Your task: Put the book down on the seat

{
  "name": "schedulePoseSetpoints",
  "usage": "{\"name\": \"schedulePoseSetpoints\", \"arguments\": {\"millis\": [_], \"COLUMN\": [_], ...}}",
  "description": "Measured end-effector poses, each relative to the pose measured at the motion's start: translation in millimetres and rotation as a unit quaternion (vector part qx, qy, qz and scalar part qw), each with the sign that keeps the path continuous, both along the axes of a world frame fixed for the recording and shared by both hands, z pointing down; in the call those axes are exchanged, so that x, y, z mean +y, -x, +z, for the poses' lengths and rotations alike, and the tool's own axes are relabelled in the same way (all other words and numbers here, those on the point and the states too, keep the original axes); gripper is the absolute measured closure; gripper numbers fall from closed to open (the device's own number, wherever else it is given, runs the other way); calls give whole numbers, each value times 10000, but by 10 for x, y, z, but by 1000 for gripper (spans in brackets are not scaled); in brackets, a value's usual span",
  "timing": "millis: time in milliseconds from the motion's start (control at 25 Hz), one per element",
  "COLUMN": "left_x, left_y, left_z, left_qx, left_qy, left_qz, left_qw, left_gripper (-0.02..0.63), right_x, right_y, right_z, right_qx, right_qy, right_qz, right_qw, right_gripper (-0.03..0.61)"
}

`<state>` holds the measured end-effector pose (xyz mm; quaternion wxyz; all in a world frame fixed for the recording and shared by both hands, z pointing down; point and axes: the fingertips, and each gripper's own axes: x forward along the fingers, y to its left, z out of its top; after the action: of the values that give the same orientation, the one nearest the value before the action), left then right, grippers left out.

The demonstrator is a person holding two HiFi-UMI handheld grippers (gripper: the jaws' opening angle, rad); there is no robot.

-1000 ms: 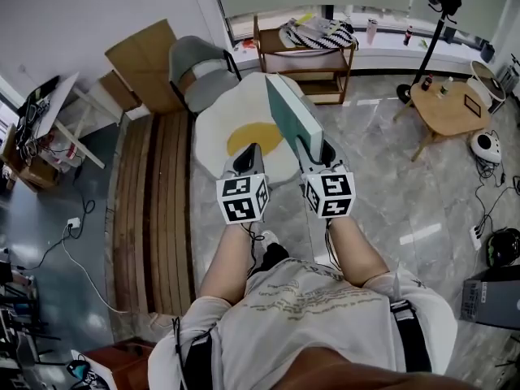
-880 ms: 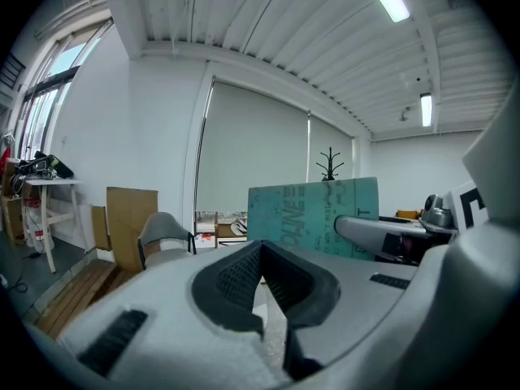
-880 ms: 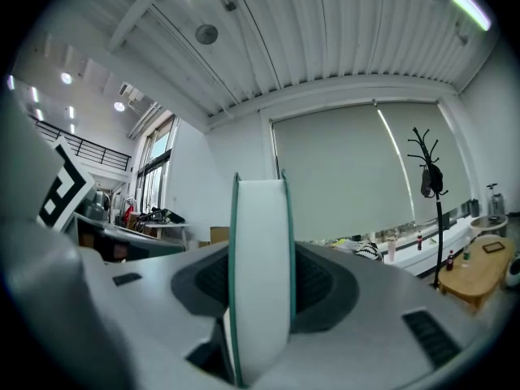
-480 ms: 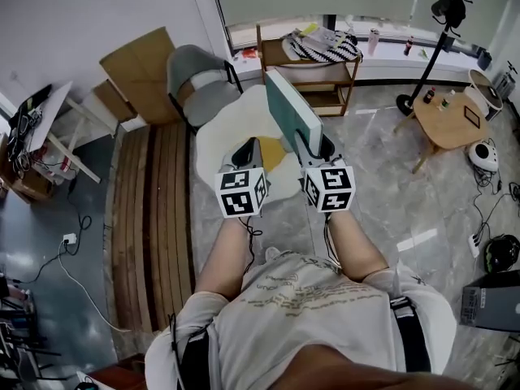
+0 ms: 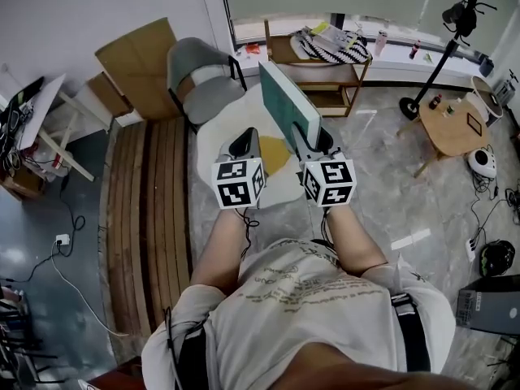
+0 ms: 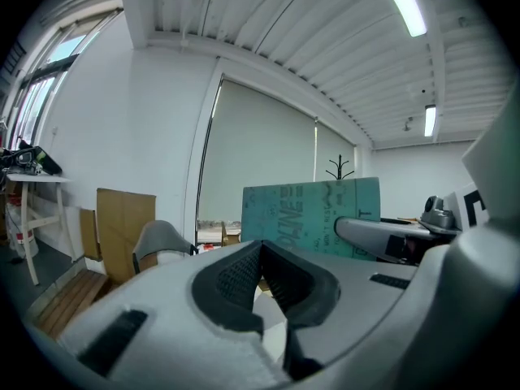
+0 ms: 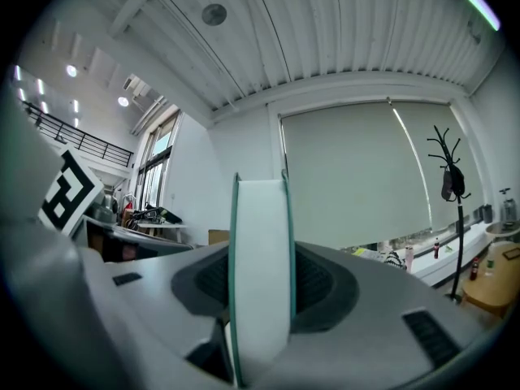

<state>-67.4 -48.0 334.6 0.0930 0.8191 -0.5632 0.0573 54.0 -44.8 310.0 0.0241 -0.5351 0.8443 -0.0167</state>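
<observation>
A teal book [image 5: 286, 104] stands upright on its edge in my right gripper [image 5: 309, 136], which is shut on its lower end. The right gripper view has the book's white page edge [image 7: 260, 275] pinched between both pads of that gripper [image 7: 262, 287]. My left gripper [image 5: 245, 140] hangs beside it on the left, shut and holding nothing. Its own view shows the pads meeting at the tip of the left gripper [image 6: 262, 246], with the book's cover [image 6: 313, 218] to the right. The grey chair [image 5: 199, 75] with its seat [image 5: 210, 100] stands ahead and to the left, apart from the book.
A white egg-shaped rug [image 5: 236, 120] lies under the grippers. A wooden shelf [image 5: 325, 63] stands behind, a round wooden table [image 5: 455, 120] and a coat stand [image 5: 443, 47] at the right. Cardboard sheets [image 5: 134, 63] lean on the wall left of the chair. Wooden planks [image 5: 150, 210] run along the left.
Both grippers and the book have travelled forward over the rug, nearer to the chair. The grip on the book looks the same.
</observation>
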Motion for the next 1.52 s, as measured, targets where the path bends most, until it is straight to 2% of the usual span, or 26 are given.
{"name": "schedulePoseSetpoints", "arguments": {"millis": [280,480,720,920,1160,1520], "left_x": [-228,-465,-931,-1345,-1781,-2324], "left_y": [166,230,366,360,340,157], "left_z": [150,179,164,161,280,415], "left_qx": [115,-264,-230,-180,-111,-184], "left_qy": [182,103,124,162,404,609], "left_qz": [-84,-326,-628,-743,-858,-1092], "left_qw": [9997,9991,9977,9969,9954,9920], "left_gripper": [594,594,594,594,594,594], "right_x": [-258,-567,-1125,-1579,-2005,-2639], "right_y": [182,271,401,395,330,113], "right_z": [113,161,137,132,297,523], "right_qx": [-8,-72,-65,-67,-99,-190], "right_qy": [166,227,200,224,474,733], "right_qz": [-154,-341,-649,-776,-871,-1121], "right_qw": [9997,9991,9977,9967,9950,9908], "right_gripper": [405,405,405,405,405,405]}}
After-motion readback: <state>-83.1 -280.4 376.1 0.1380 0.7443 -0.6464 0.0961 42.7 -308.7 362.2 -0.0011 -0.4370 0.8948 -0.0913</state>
